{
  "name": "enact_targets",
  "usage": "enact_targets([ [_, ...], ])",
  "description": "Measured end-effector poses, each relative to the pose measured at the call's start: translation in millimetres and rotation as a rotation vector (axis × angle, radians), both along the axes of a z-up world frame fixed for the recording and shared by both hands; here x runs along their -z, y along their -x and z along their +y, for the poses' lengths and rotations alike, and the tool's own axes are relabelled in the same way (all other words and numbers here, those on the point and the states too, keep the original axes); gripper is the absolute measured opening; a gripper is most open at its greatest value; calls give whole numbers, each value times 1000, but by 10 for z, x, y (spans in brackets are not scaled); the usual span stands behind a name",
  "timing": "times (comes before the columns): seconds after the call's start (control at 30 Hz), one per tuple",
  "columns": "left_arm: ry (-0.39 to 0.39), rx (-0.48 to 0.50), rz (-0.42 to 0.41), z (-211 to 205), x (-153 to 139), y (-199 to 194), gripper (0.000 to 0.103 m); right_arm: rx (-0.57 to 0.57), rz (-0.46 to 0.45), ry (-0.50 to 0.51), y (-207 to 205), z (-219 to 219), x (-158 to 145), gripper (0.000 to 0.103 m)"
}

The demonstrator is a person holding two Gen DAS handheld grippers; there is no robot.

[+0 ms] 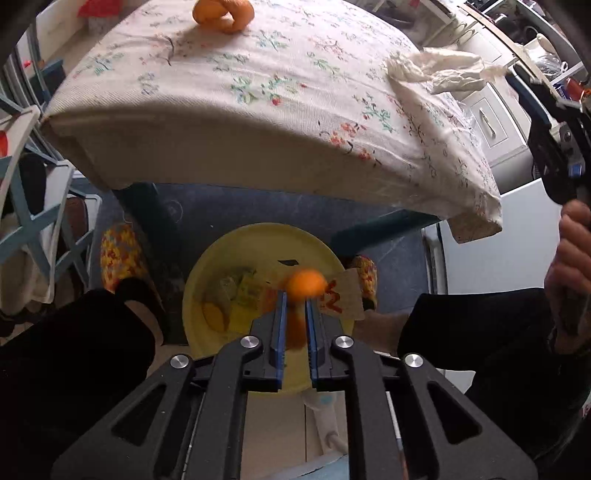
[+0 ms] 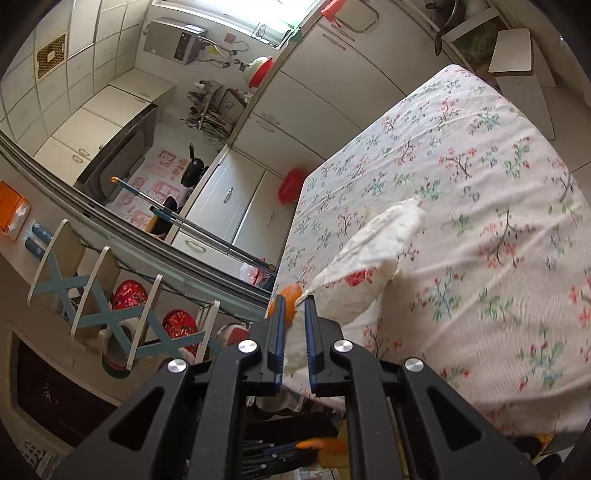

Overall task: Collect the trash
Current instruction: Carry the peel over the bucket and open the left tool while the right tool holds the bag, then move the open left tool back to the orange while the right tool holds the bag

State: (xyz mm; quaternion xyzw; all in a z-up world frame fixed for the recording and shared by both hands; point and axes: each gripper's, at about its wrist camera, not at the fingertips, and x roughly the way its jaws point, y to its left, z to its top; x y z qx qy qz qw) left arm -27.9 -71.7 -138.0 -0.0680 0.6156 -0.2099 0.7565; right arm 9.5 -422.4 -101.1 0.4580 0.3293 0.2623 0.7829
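Note:
In the left wrist view my left gripper (image 1: 295, 295) hangs over a yellow bin (image 1: 207, 280) on the floor, below the table edge. A blurred orange peel (image 1: 304, 283) sits at its fingertips, with more orange between the narrow jaws. The bin holds yellow scraps and a cardboard piece (image 1: 341, 297). More orange peel (image 1: 223, 14) lies on the floral tablecloth (image 1: 258, 92), and a crumpled white tissue (image 1: 436, 70) lies at its right. In the right wrist view my right gripper (image 2: 295, 301) is nearly shut, its tips at the tissue's (image 2: 373, 254) corner, beside orange peel (image 2: 290, 295).
My right gripper and hand (image 1: 569, 236) show at the right edge of the left view. Legs and patterned slippers (image 1: 120, 254) flank the bin. A folding rack (image 2: 96, 295), kitchen cabinets (image 2: 229, 199) and a mop handle (image 2: 207, 229) stand left of the table.

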Motion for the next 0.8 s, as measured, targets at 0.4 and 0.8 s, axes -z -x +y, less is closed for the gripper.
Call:
enact_targets([
  [0.4, 12, -86, -101, 202, -260, 10, 22, 8, 12, 19, 212, 41, 14, 9],
  [0.8, -182, -136, -354, 406, -837, -571, 31, 34, 52, 107, 266, 49, 95, 10],
])
